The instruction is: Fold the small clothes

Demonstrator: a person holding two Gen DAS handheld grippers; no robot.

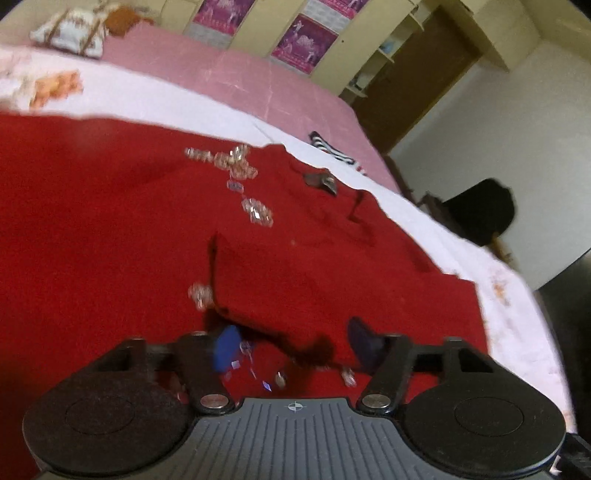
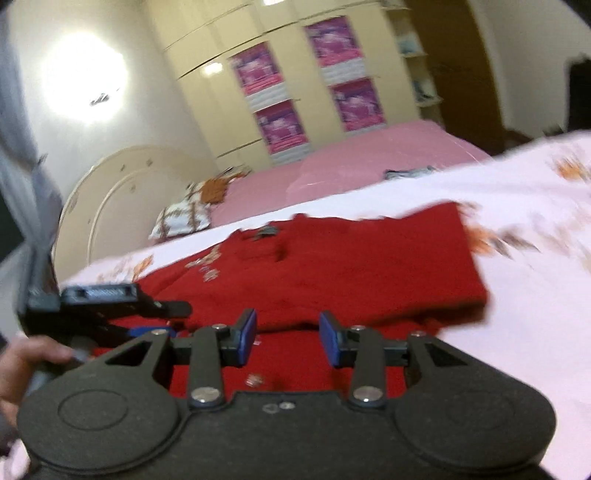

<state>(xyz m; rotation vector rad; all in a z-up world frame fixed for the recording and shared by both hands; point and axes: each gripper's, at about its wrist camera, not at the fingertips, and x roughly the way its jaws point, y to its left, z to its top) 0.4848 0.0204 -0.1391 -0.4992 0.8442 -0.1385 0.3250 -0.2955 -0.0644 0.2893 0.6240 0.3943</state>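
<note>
A small red garment [image 1: 110, 229] with shiny sequin decoration lies spread on a white floral sheet [image 1: 155, 103]; one side panel is folded over onto the body. It also shows in the right wrist view [image 2: 332, 266]. My left gripper [image 1: 295, 341] is open just above the garment's near folded edge, its blue pads [image 1: 227, 345] apart, holding nothing. My right gripper [image 2: 288, 336] is open over the garment's near edge, empty. The left gripper's body [image 2: 103, 299] shows at the left of the right wrist view, held by a hand.
The bed has a pink cover [image 1: 258, 77] beyond the sheet, a patterned pillow [image 1: 70, 33] near the headboard [image 2: 122, 192] and a striped cloth [image 1: 332, 147] at the far side. A wardrobe with pink posters [image 2: 280, 125] stands behind. A dark chair [image 1: 480, 210] stands beside the bed.
</note>
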